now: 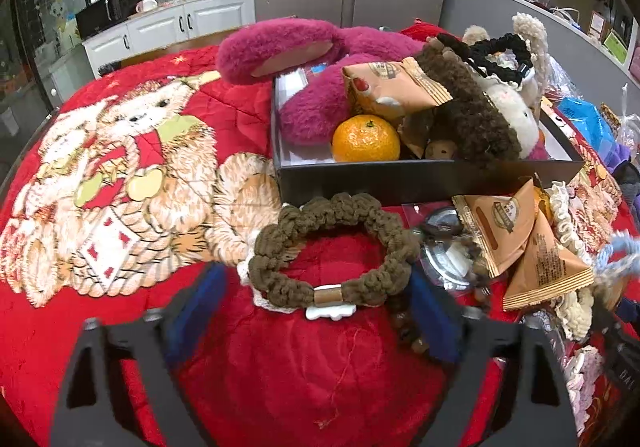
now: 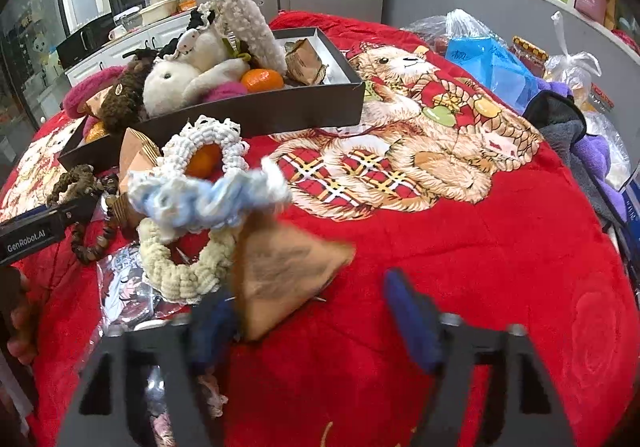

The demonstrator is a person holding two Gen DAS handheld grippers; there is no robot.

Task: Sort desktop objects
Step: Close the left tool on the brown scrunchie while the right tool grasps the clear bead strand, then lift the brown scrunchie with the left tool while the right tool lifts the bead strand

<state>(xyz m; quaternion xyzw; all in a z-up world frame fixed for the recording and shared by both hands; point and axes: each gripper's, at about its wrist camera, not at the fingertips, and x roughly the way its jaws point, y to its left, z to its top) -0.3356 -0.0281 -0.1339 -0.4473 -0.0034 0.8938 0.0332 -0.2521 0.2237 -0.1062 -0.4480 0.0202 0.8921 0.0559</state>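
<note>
An olive-brown knitted scrunchie with a metal clasp lies on the red blanket between the open fingers of my left gripper. Behind it stands the black box holding a pink plush, an orange, a snack packet and a white plush. My right gripper is open; a blurred brown snack packet and a blue-white scrunchie are right by its left finger. A cream scrunchie and a white scrunchie around an orange lie beyond. The box also shows there.
Brown snack packets, a glass dish and wooden beads lie right of the olive scrunchie. Plastic bags, a grey and purple cloth crowd the right edge. The left gripper's body is at the far left.
</note>
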